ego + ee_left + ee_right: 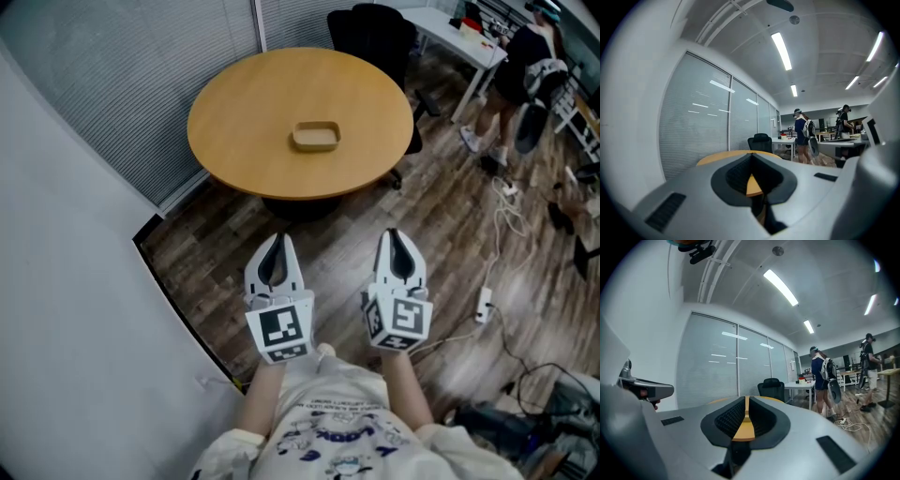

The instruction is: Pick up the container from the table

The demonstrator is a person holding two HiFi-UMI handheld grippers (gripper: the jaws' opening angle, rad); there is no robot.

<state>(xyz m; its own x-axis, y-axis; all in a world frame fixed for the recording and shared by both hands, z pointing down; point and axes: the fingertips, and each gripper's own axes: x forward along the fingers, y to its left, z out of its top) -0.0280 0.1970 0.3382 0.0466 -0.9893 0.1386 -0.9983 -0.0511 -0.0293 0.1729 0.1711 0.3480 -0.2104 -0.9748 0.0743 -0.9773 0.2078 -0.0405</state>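
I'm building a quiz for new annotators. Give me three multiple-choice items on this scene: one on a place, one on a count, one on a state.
1. Where is the container? A) on the floor B) near the middle of the table C) in a gripper
2. How many containers are on the table? A) one B) two C) three
3. The left gripper is: A) wide open B) shut on the container C) shut, empty

Answers: 1 B, it sits near the round top's middle; 2 A, only one shows there; 3 C, its jaws meet with nothing between them, short of the table.
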